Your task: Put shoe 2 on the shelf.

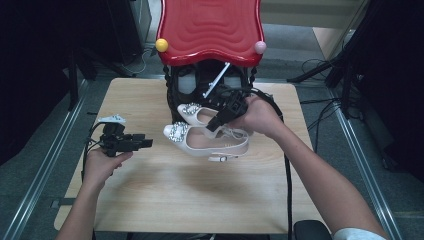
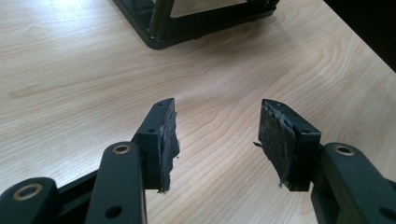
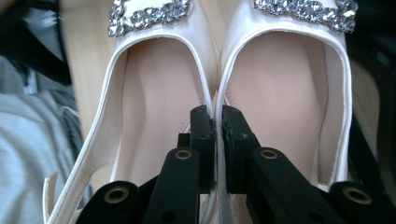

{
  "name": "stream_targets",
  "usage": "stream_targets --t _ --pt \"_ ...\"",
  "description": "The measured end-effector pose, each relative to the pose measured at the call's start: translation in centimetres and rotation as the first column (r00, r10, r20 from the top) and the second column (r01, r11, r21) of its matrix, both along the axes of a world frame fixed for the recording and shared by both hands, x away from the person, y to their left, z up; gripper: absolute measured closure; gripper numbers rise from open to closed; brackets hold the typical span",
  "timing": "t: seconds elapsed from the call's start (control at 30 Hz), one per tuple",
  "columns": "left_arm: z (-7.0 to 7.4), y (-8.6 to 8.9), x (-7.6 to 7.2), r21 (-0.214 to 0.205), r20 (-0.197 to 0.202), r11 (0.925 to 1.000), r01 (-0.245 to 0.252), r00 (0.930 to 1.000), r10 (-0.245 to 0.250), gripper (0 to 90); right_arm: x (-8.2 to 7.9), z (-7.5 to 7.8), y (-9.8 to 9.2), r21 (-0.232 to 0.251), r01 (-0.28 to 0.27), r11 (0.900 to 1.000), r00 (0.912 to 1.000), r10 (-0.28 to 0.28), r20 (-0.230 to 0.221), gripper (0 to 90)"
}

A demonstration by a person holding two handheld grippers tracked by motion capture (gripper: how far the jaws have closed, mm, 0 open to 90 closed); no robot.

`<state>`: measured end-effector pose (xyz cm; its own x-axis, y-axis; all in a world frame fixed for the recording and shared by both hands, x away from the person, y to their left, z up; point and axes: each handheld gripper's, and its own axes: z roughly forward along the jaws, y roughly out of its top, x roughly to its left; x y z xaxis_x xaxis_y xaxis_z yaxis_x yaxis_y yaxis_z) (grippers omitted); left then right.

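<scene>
High view: pair of glossy white slingback shoes with rhinestone buckles [image 1: 205, 134] held off the pale wooden table [image 1: 190, 195] in the right gripper [image 1: 216, 125], toes toward the left, just in front of a black frame stand [image 1: 172, 95] carrying a red wavy-edged plastic top [image 1: 210, 30]. Yellow ball [image 1: 161, 45] and pink ball [image 1: 260, 47] seen at the red top's front corners. Left gripper [image 1: 147, 143] held low at the table's left side, pointed toward the shoes, well apart from them.

Right gripper view: black jaws clenched on the two adjoining inner side walls of the shoes [image 3: 215, 88], pinched together between the pads; beige insoles and both rhinestone buckles [image 3: 149, 16] seen from above, a detail hidden by the hand in the high view.

Left gripper view: jaws spread wide and released, nothing between the worn black pads [image 2: 278, 140]; bare wood grain beneath, and a corner of the black frame's base [image 2: 187, 25] at the top, resting on the table.
</scene>
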<state>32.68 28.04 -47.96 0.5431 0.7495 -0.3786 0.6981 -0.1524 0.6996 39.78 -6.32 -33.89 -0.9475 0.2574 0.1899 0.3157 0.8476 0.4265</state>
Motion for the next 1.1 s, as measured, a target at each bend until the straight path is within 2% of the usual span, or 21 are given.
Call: stream_targets --t 0.13,0.27,0.3,0.4,0.5,0.63,0.8,0.83,0.93,0.97,1.1 --pt "0.0 0.3 -0.2 0.001 -0.001 1.0000 -0.006 1.0000 0.006 46.9 0.0 2.3 -0.2 0.078 -0.001 0.9970 1.0000 0.001 -0.002 86.3" --pt "0.0 0.2 -0.3 0.001 0.005 1.0000 -0.008 1.0000 0.008 46.8 -0.1 4.3 -0.4 0.178 -0.005 0.9839 1.0000 0.005 0.000 86.3" --pt "0.0 0.2 -0.3 0.000 0.004 1.0000 -0.007 1.0000 0.007 46.8 -0.1 4.9 -0.5 0.211 -0.001 0.9774 1.0000 0.001 -0.001 86.4" --pt "0.0 0.2 -0.3 0.000 -0.002 1.0000 -0.007 1.0000 0.007 46.8 -0.2 6.1 -0.5 0.272 -0.006 0.9622 1.0000 0.004 0.006 86.4" --pt "-0.1 0.2 -0.2 -0.002 0.000 1.0000 -0.007 1.0000 0.007 46.7 -0.1 7.5 -0.7 0.335 -0.003 0.9422 0.9999 -0.003 0.017 86.4" --pt "-0.1 0.2 -0.2 -0.005 0.001 0.9999 -0.009 1.0000 0.009 46.7 0.2 9.0 -0.9 0.423 -0.001 0.9063 0.9999 -0.005 0.012 86.5" --pt "0.0 0.2 -0.1 -0.006 -0.002 1.0000 -0.001 1.0000 0.001 46.6 0.8 10.5 -1.1 0.543 0.024 0.8393 0.9996 -0.028 -0.001 86.5" --pt "0.0 0.2 -0.1 -0.008 -0.002 1.0000 -0.001 1.0000 0.001 46.6 1.0 10.7 -1.1 0.571 0.029 0.8207 0.9996 -0.025 -0.014 86.5" --pt "-0.1 0.2 -0.1 -0.006 -0.001 1.0000 -0.001 1.0000 0.001 46.7 1.5 11.3 -1.0 0.613 0.047 0.7887 0.9989 -0.037 -0.029 86.6" --pt "0.0 0.2 -0.1 -0.005 -0.002 1.0000 -0.001 1.0000 0.001 46.7 1.7 11.6 -1.0 0.629 0.056 0.7753 0.9984 -0.048 -0.030 86.6" --pt "-0.1 0.1 0.0 -0.010 0.000 1.0000 0.000 1.0000 0.000 46.7 2.7 12.3 -1.1 0.674 0.111 0.7308 0.9937 -0.093 -0.062 86.6"
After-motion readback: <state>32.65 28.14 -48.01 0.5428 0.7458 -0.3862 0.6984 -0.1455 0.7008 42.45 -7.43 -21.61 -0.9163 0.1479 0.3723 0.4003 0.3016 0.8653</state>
